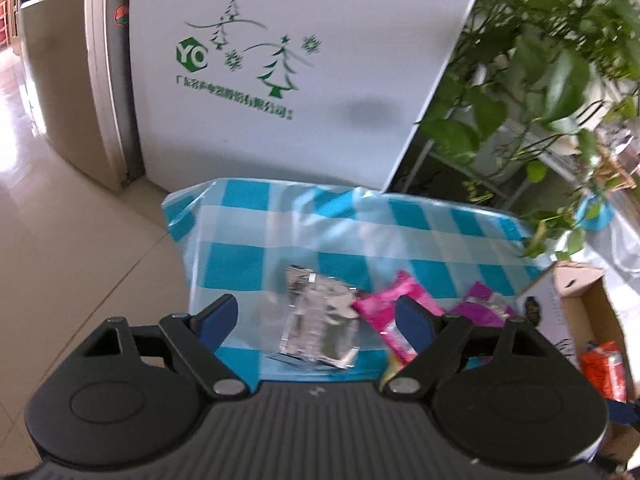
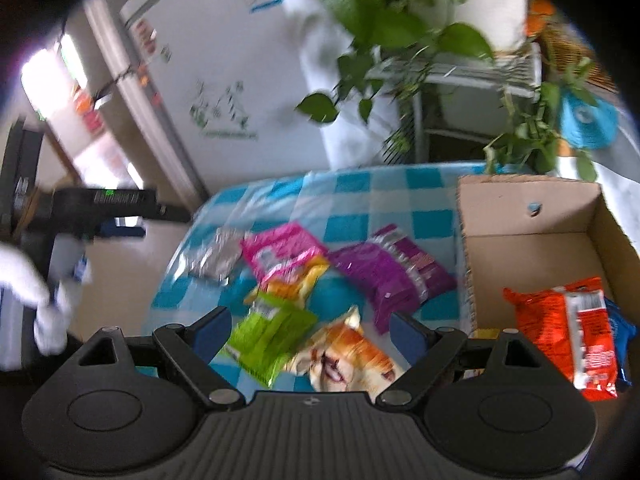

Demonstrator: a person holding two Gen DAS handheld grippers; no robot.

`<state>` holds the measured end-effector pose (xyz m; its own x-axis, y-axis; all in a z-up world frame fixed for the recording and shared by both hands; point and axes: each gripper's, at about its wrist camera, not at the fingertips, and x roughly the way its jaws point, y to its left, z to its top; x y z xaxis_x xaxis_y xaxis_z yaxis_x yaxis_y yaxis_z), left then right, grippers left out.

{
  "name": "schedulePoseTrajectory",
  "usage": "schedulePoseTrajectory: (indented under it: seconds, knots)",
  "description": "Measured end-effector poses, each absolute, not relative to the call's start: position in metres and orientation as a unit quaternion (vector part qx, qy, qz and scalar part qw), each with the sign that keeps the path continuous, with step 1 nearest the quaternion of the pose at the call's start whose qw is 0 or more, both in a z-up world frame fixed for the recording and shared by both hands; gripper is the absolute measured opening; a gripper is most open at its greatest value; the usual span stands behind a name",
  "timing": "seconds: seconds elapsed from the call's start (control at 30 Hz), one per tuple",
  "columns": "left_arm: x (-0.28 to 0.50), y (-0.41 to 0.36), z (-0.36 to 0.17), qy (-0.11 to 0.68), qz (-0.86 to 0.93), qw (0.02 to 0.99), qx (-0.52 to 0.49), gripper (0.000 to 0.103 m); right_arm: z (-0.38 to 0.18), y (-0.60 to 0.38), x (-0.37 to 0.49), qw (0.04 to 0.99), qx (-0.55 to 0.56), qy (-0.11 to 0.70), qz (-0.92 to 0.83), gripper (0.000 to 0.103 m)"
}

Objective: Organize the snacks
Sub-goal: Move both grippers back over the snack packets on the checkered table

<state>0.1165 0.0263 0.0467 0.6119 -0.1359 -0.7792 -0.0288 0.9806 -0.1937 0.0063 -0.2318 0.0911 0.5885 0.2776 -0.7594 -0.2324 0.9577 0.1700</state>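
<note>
Snack packets lie on a table with a blue-and-white checked cloth [image 2: 344, 188]. A silver packet [image 1: 318, 320] lies between the spread fingers of my open, empty left gripper [image 1: 316, 320]; it also shows in the right wrist view [image 2: 218, 256]. A pink packet [image 1: 386, 312] [image 2: 280, 248] and a purple packet [image 1: 480, 308] [image 2: 396, 272] lie to its right. My right gripper [image 2: 310, 336] is open and empty above a green packet [image 2: 268, 336] and an orange-and-white packet [image 2: 348, 360]. A yellow-orange packet [image 2: 296, 284] lies under the pink one. A cardboard box [image 2: 532, 216] at the right holds a red-orange packet [image 2: 568, 320] and a blue one [image 2: 622, 340].
A white fridge with green tree prints [image 1: 280, 60] stands behind the table. Leafy plants [image 1: 540, 80] on a rack hang over the table's far right. Tiled floor [image 1: 80, 240] lies to the left. The other gripper [image 2: 100, 204] shows at the left of the right wrist view.
</note>
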Motion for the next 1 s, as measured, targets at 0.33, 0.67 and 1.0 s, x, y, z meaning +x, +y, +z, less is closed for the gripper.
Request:
schedulePoseTrajectory:
  seconds: [0.33, 0.67, 1.0]
  knots:
    - [0.135, 0.017, 0.016, 0.473, -0.046, 0.878, -0.059, 0.086, 0.06, -0.214, 0.014, 0.868, -0.027, 0.476, 0.137, 0.091]
    - [0.145, -0.002, -0.013, 0.5, -0.076, 0.863, 0.0, 0.086, 0.042, -0.202, 0.024, 0.857, -0.08, 0.491, 0.13, 0.09]
    - [0.157, -0.015, -0.028, 0.499, -0.096, 0.861, 0.029, 0.083, 0.033, -0.194, 0.028, 0.853, -0.111, 0.496, 0.12, 0.088]
